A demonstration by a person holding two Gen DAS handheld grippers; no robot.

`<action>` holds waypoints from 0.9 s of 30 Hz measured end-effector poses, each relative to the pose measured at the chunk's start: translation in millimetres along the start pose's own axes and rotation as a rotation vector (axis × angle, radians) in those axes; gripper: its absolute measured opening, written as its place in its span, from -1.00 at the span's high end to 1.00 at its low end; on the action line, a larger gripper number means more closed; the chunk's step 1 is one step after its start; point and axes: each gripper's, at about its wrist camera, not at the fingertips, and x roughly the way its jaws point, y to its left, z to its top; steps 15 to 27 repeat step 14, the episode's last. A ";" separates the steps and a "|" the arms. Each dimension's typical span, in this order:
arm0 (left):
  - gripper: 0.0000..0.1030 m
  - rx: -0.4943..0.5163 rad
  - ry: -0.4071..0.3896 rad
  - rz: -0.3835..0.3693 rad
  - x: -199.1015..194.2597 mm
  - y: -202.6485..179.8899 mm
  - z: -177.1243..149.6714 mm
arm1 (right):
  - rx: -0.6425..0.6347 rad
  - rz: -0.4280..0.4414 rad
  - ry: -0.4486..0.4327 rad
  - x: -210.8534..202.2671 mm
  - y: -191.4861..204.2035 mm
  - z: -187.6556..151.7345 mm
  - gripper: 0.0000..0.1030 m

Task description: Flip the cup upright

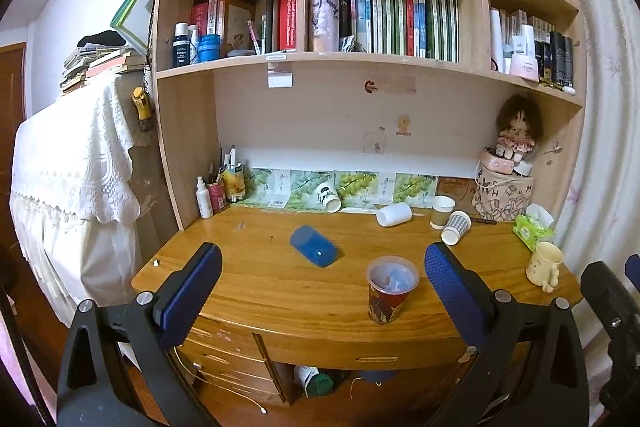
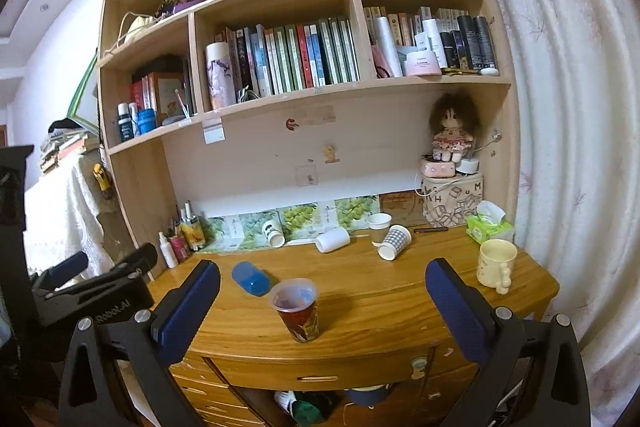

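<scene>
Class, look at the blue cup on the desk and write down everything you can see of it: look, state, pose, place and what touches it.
The blue cup is a plain, translucent-looking blue plastic tumbler with no handle or print. It lies on its side, not upright, on the wooden desk, left of and behind the upright red cup. Only the desk touches it; both grippers are open, short of it. A small glint shows on it.

Both grippers hovering, jaws spread

The black left gripper with blue pads (image 1: 323, 281) and its matching right gripper (image 2: 322, 293) are gaping wide, gripping nothing.
</scene>
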 end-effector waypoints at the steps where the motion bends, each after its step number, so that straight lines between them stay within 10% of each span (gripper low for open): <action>1: -0.98 0.000 0.005 0.000 0.6 -0.5 -0.5 | 0.000 0.000 0.002 -0.1 0.1 -0.2 -1.00; 27: -0.98 -0.020 0.056 0.007 7.2 -1.9 -3.2 | 0.016 0.004 0.022 0.8 -5.0 -0.4 -1.00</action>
